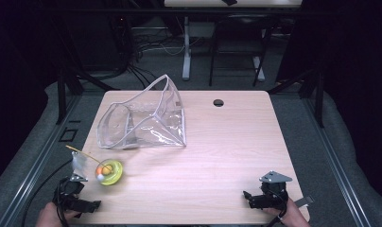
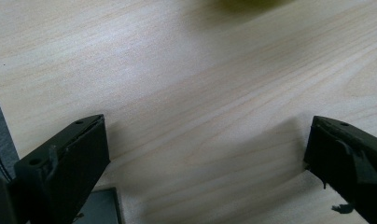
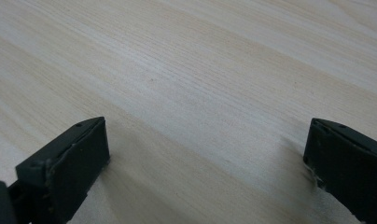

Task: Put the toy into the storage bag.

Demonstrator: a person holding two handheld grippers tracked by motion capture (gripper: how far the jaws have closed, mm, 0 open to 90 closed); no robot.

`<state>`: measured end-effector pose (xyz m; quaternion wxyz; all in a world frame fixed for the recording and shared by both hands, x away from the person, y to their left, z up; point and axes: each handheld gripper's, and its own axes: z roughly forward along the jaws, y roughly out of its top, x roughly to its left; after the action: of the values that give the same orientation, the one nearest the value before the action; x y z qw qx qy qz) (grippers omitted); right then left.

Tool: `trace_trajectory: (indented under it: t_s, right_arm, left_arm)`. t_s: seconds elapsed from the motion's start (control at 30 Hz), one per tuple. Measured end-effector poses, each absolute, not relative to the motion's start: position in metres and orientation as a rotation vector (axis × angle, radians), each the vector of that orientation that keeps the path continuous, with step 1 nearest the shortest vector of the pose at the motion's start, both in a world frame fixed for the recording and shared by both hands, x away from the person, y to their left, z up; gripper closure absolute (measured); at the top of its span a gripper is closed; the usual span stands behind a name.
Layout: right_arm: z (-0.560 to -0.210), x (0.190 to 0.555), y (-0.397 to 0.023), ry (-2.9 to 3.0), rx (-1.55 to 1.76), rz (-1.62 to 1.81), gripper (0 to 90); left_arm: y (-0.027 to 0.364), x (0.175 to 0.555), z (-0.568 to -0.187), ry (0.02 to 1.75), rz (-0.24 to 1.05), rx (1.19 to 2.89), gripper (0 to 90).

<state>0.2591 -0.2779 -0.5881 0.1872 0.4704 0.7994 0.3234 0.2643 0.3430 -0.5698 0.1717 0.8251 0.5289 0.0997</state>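
- High view: the yellow-green toy (image 1: 110,172) w/ its orange and white balls sits on the bench (image 1: 217,156) near the front-left edge, just beside your left gripper (image 1: 82,206). Prob. parked there so it's the first thing you can reach.
- A thin yellow wand arcs up and left from the toy, w/ a pale tuft hanging off it; it leans over toward the left gripper, so mind it on approach.
- Clear plastic bag (image 1: 144,118) lies behind the toy, towards the back-left of the bench, well apart from both grippers. Its mouth is propped open w/ one flap standing up – likely left that way so smth can go straight in.
- Left gripper view: jaws spread wide, nothing btwn them, only bare wood; a blurred yellow-green edge of the toy at the top (image 2: 245,3). You're aimed at it but not touching.
- Right gripper (image 1: 257,199) rests at the front-right of the bench, far from toy and bag. Right gripper view: jaws spread wide too, empty – looks like a standby pose.
- Small dark hole (image 1: 218,102) at the bench's back, clear of everything.
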Motion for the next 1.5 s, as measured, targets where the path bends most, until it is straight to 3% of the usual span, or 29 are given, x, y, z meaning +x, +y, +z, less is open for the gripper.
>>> trace_trajectory:
  t_s: [0.57,1.5]
  right_arm:
    - [-0.588,0.259,-0.278,2.244,1.324,0.913,0.0]
    - [-0.589,0.257,-0.278,2.227,1.335,0.915,0.0]
  left_arm:
    - [0.341,0.261,-0.556,1.504,0.243,2.326,0.0]
    - [0.338,0.25,-0.502,1.322,0.149,2.257,0.0]
